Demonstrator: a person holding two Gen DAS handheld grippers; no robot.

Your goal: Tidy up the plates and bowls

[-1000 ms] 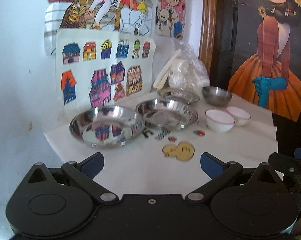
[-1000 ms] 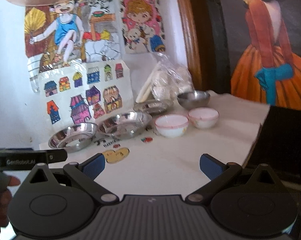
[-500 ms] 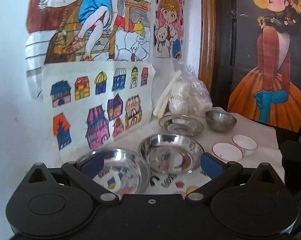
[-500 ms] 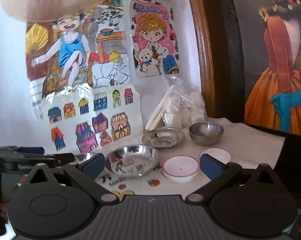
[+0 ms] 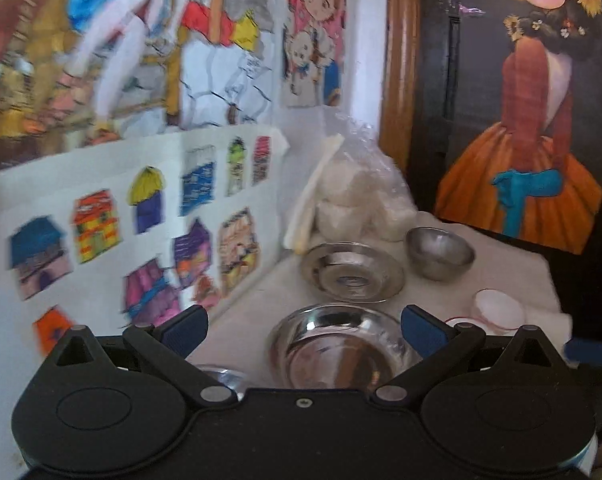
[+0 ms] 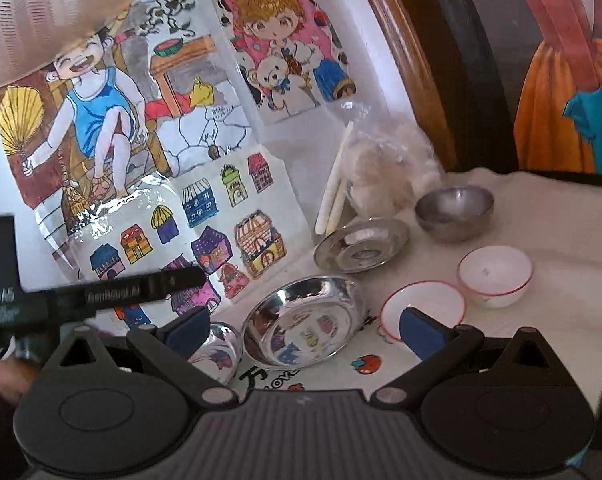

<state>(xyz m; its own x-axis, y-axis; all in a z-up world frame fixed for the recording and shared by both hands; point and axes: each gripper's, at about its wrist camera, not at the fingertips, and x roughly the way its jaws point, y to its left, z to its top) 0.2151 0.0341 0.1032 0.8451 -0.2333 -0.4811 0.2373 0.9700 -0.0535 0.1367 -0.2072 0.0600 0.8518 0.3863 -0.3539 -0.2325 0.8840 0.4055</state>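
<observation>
Steel plates and bowls stand on a white cloth table. In the left wrist view a deep steel plate (image 5: 341,344) lies just ahead of my open, empty left gripper (image 5: 305,330); a flatter steel plate (image 5: 352,272) and a small steel bowl (image 5: 439,252) stand behind it, and a white bowl (image 5: 499,308) at the right. In the right wrist view my right gripper (image 6: 305,330) is open and empty over the deep plate (image 6: 301,320). Two white red-rimmed bowls (image 6: 423,310) (image 6: 495,276), the flat plate (image 6: 361,244) and the steel bowl (image 6: 455,212) lie beyond. Another steel plate (image 6: 217,346) is partly hidden.
A clear bag of white things (image 5: 361,196) leans in the back corner, also seen in the right wrist view (image 6: 385,168). Coloured drawings (image 6: 181,220) cover the wall at the left. A wooden frame (image 5: 397,80) and dark painting (image 5: 533,120) stand at the back right. The left gripper's body (image 6: 101,292) crosses the left side.
Both grippers have moved forward and lower toward the dishes. The near steel plate has slid under the left gripper's body. Both stay open.
</observation>
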